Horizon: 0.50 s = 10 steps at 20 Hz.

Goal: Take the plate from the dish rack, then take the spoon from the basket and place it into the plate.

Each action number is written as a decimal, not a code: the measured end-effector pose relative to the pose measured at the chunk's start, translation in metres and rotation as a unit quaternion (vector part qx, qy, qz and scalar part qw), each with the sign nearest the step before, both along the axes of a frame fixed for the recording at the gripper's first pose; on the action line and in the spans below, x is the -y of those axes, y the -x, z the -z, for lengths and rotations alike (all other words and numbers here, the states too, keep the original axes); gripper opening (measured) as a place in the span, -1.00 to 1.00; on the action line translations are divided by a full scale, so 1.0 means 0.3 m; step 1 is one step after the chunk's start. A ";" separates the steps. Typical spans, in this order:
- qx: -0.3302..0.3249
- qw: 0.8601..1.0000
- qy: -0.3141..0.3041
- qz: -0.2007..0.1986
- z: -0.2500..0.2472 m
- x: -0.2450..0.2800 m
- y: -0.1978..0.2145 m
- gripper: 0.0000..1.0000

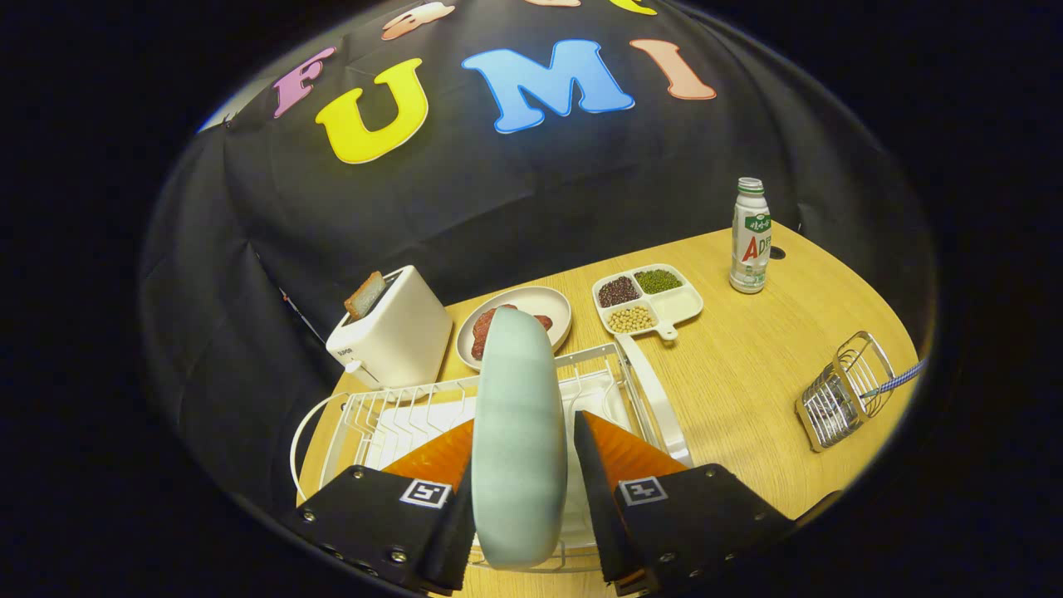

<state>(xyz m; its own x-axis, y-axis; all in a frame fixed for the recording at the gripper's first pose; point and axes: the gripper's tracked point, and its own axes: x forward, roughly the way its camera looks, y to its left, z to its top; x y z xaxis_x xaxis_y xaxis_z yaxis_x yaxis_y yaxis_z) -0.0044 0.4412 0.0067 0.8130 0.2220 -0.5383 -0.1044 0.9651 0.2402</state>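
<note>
Plate removal from the dish rack is the step in hand — the pale plate stands on edge between the fingers of the hand-held gripper, directly over the rack's white wires. Both fingers appear to press its faces, so the jaws stand narrow, clamped on the plate; whether its lower rim has cleared the rack slots is hard to tell from this angle. Next comes carrying it to a bare patch of table and laying it flat, which calls for tipping it over without clipping the rack's rail. Then the spoon — its handle pokes out of the wire basket, well apart from the rack, on the table.
</note>
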 end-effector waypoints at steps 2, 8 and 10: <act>-0.011 0.999 0.029 0.009 0.016 0.014 -0.011 -0.18; -0.014 0.990 0.126 0.069 -0.007 0.074 -0.003 -0.35; -0.006 0.985 0.150 0.081 -0.034 0.065 -0.007 -0.40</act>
